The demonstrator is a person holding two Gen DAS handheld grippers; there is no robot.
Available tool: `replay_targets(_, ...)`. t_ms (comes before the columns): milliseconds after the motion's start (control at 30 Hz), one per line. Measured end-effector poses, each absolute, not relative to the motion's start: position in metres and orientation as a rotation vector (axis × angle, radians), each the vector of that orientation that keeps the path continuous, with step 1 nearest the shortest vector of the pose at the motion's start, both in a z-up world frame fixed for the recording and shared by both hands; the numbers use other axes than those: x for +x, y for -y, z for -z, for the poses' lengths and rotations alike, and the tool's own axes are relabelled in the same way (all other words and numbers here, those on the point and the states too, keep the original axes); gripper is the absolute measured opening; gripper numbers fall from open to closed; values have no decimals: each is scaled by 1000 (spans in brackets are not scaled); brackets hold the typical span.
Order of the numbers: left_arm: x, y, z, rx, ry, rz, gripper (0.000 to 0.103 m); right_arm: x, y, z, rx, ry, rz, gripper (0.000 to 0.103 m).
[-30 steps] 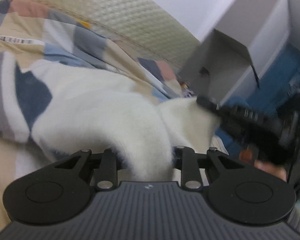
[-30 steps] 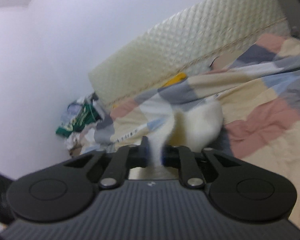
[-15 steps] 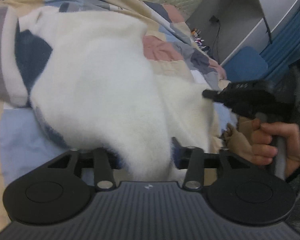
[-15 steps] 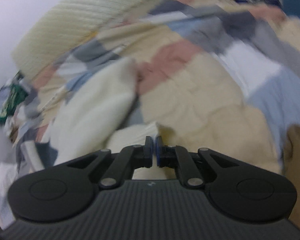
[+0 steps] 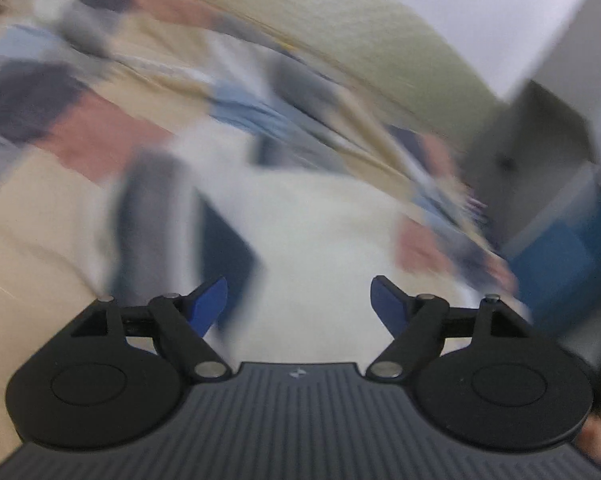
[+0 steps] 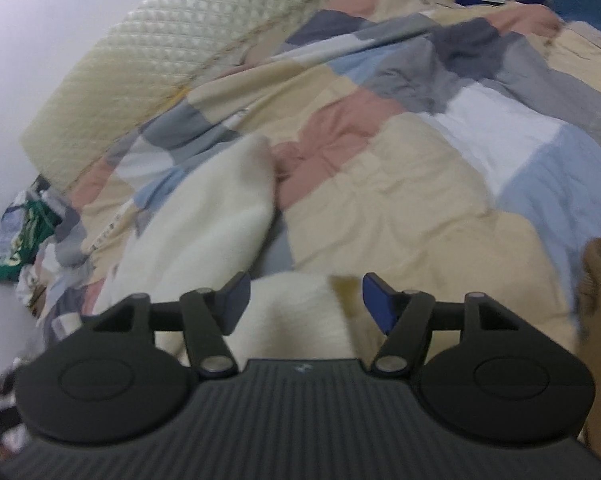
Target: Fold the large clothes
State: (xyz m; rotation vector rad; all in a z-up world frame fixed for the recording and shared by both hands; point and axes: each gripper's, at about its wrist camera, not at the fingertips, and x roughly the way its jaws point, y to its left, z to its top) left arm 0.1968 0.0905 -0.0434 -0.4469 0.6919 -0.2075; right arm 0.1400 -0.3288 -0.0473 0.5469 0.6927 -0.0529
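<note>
- The left tool (image 5: pixel 299 296) hangs over the bed with its blue-tipped fingers spread wide and nothing between them.
- The right tool (image 6: pixel 303 298) is spread too, gripping nothing; a fold of the white fleece garment (image 6: pixel 204 232) lies just under the gap.
- The garment lies bunched on the patchwork quilt (image 6: pixel 400 184), toward the bed's left side, one lobe reaching toward the quilted headboard (image 6: pixel 172 60).
- The left view is heavily blurred; the garment (image 5: pixel 320 232) shows only as a pale mass.
</note>
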Motion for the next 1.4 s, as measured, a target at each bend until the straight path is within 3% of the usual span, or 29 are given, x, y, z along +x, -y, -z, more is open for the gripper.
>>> replay_targets(200,245,-115,63,-306,-563,-93,82,169,310,62,531,-730,-8,68)
replay_targets(333,266,-115,98,-312,-606,-103,77,190,303,76,510,-750,2,69)
replay_targets(367,270,-114,106,-326,-626,-67,69,194,302,80,497,-756,11,69)
replay_targets(400,271,-111,111,-326,-641,-39,46,198,302,83,493,-765,18,69)
replay_targets(433,270,-105,112,-312,-650,-13,35,201,303,87,498,-774,22,69)
replay_targets(533,247,-80,103,-275,-614,90,22,207,307,94,517,-786,31,68)
replay_targets(700,179,-37,79,-203,-498,312,19,206,313,95,552,-784,29,67)
replay_targets(967,67,35,68,-81,-468,771,18,185,315,74,537,-740,68,67)
replay_targets(1400,12,59,79,-18,-531,992,18,157,336,55,562,-675,136,68)
